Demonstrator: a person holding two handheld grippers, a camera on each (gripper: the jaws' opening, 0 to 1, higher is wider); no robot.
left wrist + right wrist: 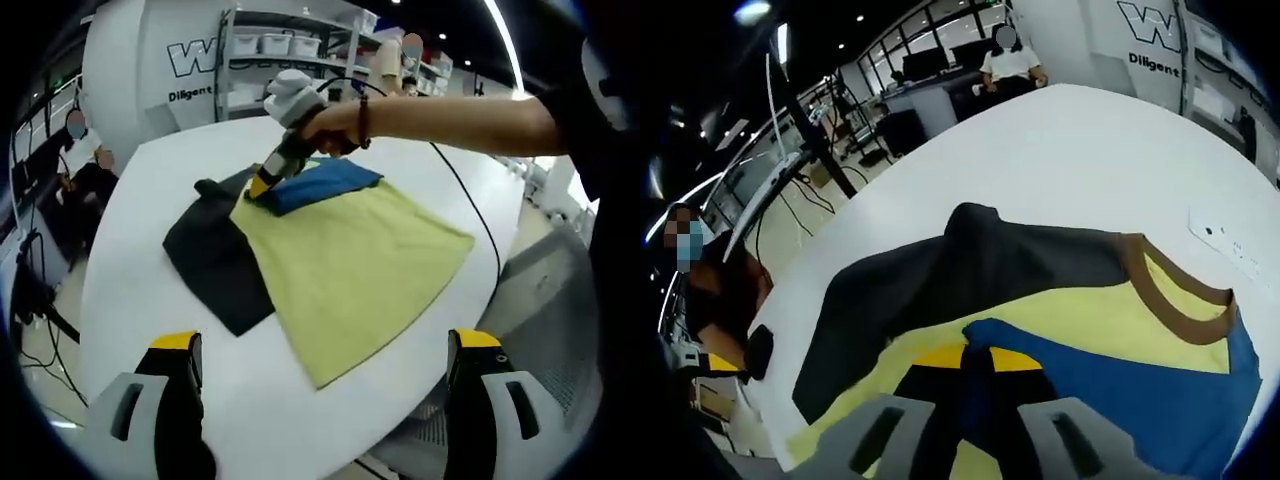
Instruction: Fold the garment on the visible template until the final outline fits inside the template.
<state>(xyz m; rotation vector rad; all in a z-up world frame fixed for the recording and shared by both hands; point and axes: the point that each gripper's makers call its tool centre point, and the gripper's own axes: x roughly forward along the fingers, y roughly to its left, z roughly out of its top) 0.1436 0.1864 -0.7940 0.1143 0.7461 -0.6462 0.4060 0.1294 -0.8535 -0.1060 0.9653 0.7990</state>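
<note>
Soft matt cloth garment [340,260] in yellow, blue and dark grey lies on a smooth, faintly glossy white table [140,290].

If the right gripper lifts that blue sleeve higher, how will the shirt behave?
Probably floppy: the blue sleeve already drapes in soft folds where the right gripper pinches it. The shirt lies thin and flat, so it is likely light. On the smooth white table it may slide rather than stay put.
</note>
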